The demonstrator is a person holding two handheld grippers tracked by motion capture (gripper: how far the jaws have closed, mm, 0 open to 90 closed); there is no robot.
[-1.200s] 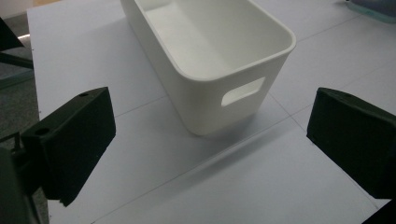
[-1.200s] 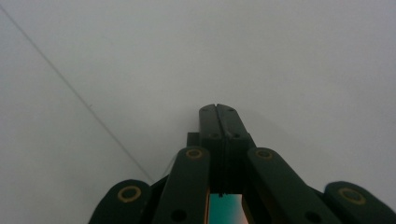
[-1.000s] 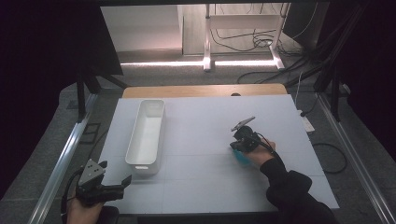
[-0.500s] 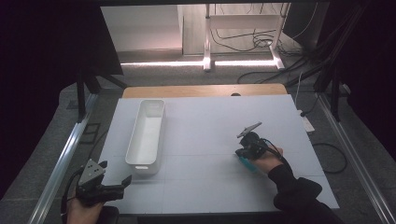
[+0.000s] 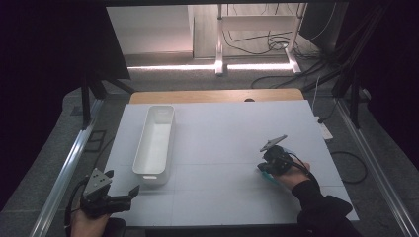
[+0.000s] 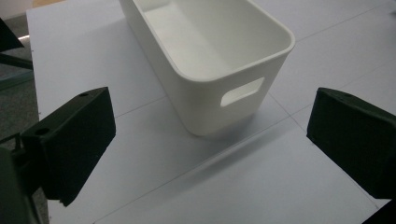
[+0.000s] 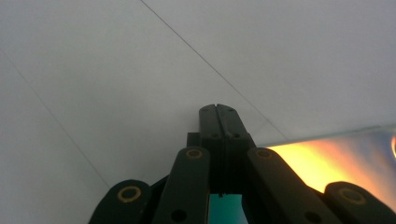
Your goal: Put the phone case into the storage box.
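Observation:
My right gripper (image 5: 269, 165) hovers low over the right side of the white table (image 5: 222, 133), held in a hand with a dark sleeve. Its jaws are pressed together (image 7: 218, 109) on the edge of a thin glossy packet. The packet shows teal under the gripper (image 5: 267, 176) and orange-yellow beside the jaws (image 7: 327, 154). At the table's front left corner my left gripper (image 5: 122, 182) stands open with nothing between its jaws (image 6: 210, 140). It points at the near end of a long white bin (image 6: 210, 107), which looks empty.
The white bin (image 5: 148, 173) lies lengthwise on the left half of the table, with a handle slot (image 6: 242, 92) in its near end wall. A wooden strip (image 5: 212, 96) runs along the far edge. Cables and metal rails surround the table.
My right gripper has slid right and toward the front of the table, and the teal packet has come along with it. The left gripper has stayed put.

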